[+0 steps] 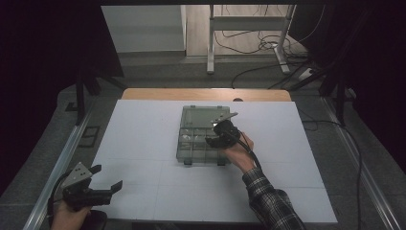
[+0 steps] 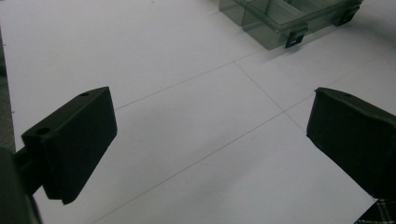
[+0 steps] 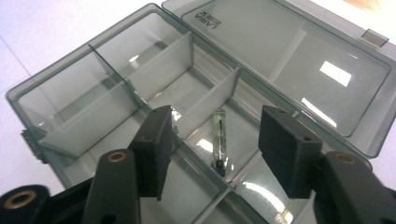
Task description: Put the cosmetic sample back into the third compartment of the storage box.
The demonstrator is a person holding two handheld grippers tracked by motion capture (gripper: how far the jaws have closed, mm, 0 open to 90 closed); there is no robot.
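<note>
Small glass tube (image 3: 219, 140) lies loose in a compartment of the open clear box (image 3: 70, 88), leaning on a divider, between the right gripper (image 3: 215, 154) fingers, which stand apart and don't touch it. Box sits mid tabletop (image 1: 143, 143). Left gripper (image 1: 103, 184) hovers near the tabletop's near-left corner, fingers wide apart, nothing between them.

The open lid (image 3: 289, 60) of the clear box (image 3: 116, 93) carries the one piece of lettering, moulded into the plastic near its hinge-side corner. In the right gripper view it stands upside down, in two short lines. The larger line seems to read "LARIA", though the letters are faint and the reading is unsure. The smaller line beside it is too small to make out.
</note>
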